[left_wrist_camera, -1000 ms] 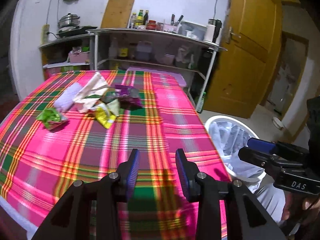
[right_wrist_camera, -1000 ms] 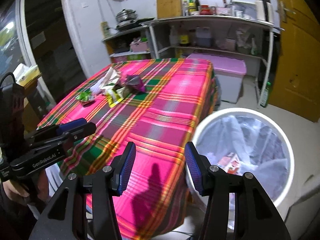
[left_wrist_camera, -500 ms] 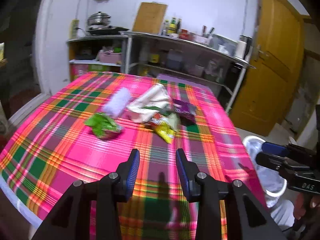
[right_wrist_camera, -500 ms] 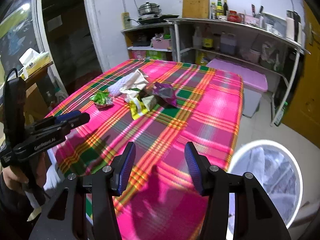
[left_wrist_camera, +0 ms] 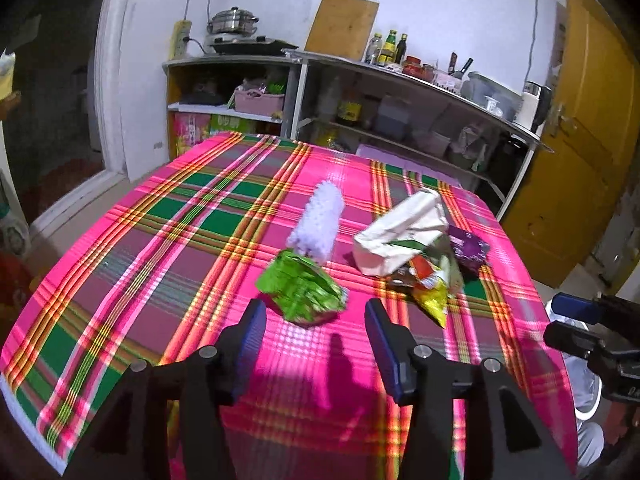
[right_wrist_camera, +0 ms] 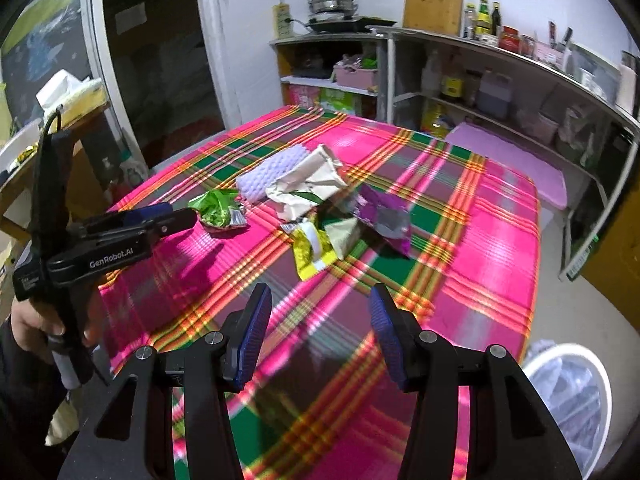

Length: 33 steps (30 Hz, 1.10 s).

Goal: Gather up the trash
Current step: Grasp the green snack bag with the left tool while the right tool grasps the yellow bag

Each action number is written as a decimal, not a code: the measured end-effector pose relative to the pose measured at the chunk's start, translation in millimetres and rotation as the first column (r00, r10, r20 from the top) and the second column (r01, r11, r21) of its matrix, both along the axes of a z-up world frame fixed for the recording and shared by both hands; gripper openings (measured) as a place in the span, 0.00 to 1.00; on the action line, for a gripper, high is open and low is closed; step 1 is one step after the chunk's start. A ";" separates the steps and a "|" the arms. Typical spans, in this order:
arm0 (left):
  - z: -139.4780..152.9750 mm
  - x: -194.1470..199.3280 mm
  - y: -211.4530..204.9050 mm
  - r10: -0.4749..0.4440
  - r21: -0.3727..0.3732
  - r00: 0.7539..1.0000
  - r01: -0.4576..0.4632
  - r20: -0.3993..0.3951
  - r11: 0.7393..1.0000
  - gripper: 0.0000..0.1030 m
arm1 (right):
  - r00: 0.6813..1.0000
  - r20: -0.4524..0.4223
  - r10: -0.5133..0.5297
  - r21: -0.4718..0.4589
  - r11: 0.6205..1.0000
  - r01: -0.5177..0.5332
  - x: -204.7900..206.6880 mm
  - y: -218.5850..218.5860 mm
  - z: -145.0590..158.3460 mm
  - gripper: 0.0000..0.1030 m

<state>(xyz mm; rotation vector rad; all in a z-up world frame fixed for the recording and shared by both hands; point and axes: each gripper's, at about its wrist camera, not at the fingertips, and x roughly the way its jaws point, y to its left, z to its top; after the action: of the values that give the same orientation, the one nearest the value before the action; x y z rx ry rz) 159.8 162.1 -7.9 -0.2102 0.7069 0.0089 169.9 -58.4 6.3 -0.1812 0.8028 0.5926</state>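
- The worktop [left_wrist_camera: 132, 248] is covered by a pink, green and orange plaid cloth, and the trash lies in a loose cluster toward its far middle.
- In the left wrist view, the left gripper [left_wrist_camera: 316, 338] hangs over the near part of the cloth; its jaws have just been opening and now stand apart with nothing between them.
- A crumpled green wrapper [left_wrist_camera: 304, 290] lies on the cloth just beyond the left gripper's fingertips, lined up with the gap between the fingers and not touched by them.
- Just behind the green wrapper lies a white foam net sleeve [left_wrist_camera: 318, 220], its near end touching or nearly touching the wrapper.
- To the right of these sits a crumpled cream paper bag [left_wrist_camera: 400, 236], with a yellow wrapper [left_wrist_camera: 434, 300] in front of it and a purple packet [left_wrist_camera: 468, 248] at its right.
- At the right edge of that view the right gripper [left_wrist_camera: 560, 320] shows from the side, held above the worktop's right edge.
- In the right wrist view, the left gripper [right_wrist_camera: 188, 214] reaches in from the left, held by a hand [right_wrist_camera: 36, 324], its tips close to the green wrapper [right_wrist_camera: 218, 210].
- The right gripper [right_wrist_camera: 320, 330] hangs over the near cloth with its jaws moderately apart and empty; the yellow wrapper [right_wrist_camera: 312, 252] lies a little beyond its tips, the purple packet [right_wrist_camera: 386, 216] farther right.
- At the lower right, on the floor beside the worktop, stands a white bin [right_wrist_camera: 600, 384] lined with a clear bag.
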 end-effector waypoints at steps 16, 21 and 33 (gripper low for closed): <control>-13.3 23.6 37.6 0.032 -0.058 0.999 -0.034 -0.035 0.998 0.50 | 0.995 -0.071 0.064 -0.082 0.994 -0.069 65.5 67.2 -38.6 0.45; -17.1 33.3 39.4 0.010 -0.085 0.999 -0.014 -0.044 0.996 0.50 | 0.996 -0.071 0.054 -0.102 0.993 -0.061 78.5 73.3 -46.6 0.34; -27.8 51.5 22.2 -0.037 -0.124 0.996 0.027 -0.081 0.992 0.25 | 0.996 -0.075 0.041 -0.040 0.998 -0.045 62.9 57.1 -38.3 0.22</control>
<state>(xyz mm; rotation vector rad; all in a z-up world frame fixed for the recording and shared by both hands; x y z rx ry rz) 211.3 184.4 -35.7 -0.3183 0.7941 -0.0571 232.8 -1.2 -31.9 -0.2163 0.8856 0.6262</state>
